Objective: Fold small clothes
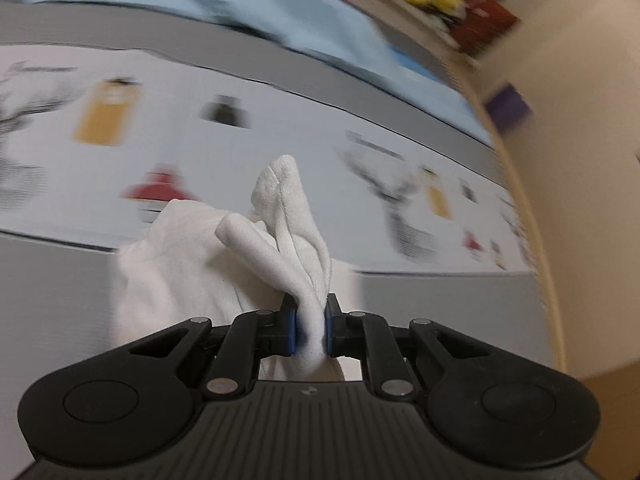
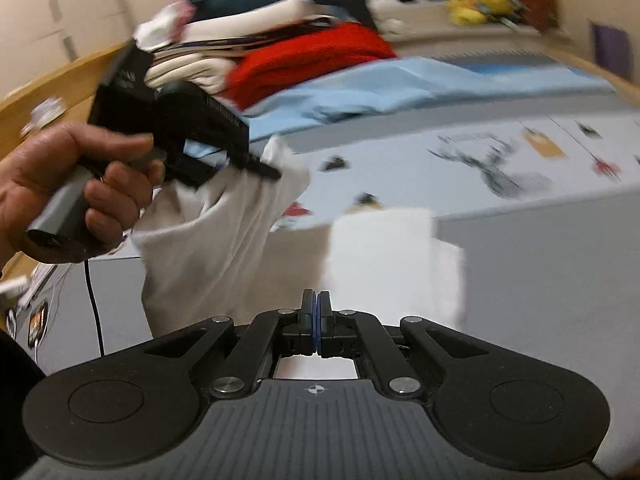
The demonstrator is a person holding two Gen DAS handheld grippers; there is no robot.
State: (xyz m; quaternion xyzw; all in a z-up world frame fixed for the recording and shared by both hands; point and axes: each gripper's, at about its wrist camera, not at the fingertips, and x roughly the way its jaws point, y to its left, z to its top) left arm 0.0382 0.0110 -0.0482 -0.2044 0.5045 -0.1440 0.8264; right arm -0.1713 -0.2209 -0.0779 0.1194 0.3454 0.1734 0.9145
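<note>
Here the left gripper (image 1: 311, 330) fingers pinch a white garment (image 1: 280, 232) between them, while the right gripper (image 2: 316, 330) fingers sit closed, empty.

no text can be read in either view. the printed sheet (image 1: 280, 120) across the middle of the left wrist view carries small pictures and dark lettering, all smeared by blur. in the right wrist view the same sheet (image 2: 500, 152), at the right of the frame, is equally unreadable.
</note>
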